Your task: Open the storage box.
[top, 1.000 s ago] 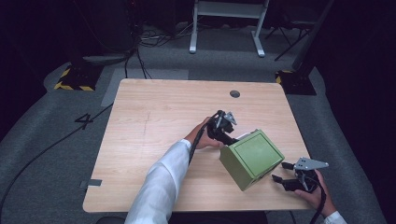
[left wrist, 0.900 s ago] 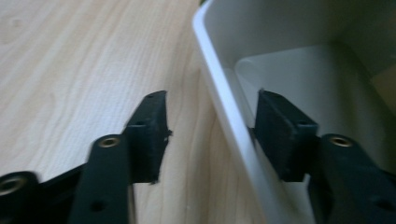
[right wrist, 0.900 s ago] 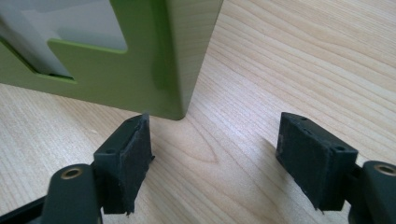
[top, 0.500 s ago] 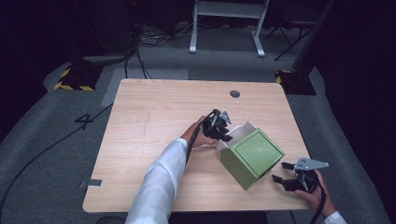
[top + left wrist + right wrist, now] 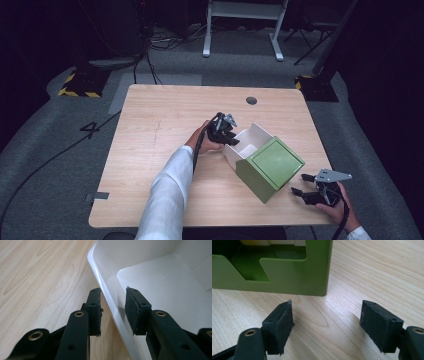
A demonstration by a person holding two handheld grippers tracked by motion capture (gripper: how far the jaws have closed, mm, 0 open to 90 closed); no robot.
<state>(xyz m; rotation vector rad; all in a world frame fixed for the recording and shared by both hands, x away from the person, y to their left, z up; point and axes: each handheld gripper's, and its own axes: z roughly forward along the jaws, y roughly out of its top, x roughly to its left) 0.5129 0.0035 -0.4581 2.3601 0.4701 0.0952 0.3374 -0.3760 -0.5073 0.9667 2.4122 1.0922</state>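
I'm looking down on the wooden counter [image 5: 165, 145], and the green box [image 5: 270, 169] sits tilted toward its right front part, with a white drawer [image 5: 248, 142] slid partway out of its far-left end. My left gripper [image 5: 223, 131] is right at the drawer's near-left wall. In the left gripper view the fingers [image 5: 94, 311] straddle that white rim: one pad outside over the wood, the other [image 5: 136, 311] inside the drawer. There's a narrow gap on each side of the wall, so I can't tell that they are pinching it; they read as partly open around it, not clamped. The drawer's inside looks bare white where I can see it.

My right gripper [image 5: 306, 185] rests low at the counter's right front edge, just beside the green box but apart from it. In the right gripper view its fingers [image 5: 279, 326] are spread wide over bare wood with nothing between them. The green box's cut-out side [image 5: 287, 277] stands just ahead, and white parts show through the opening at the top.

A small dark round hole [image 5: 251, 100] sits near the counter's far edge.
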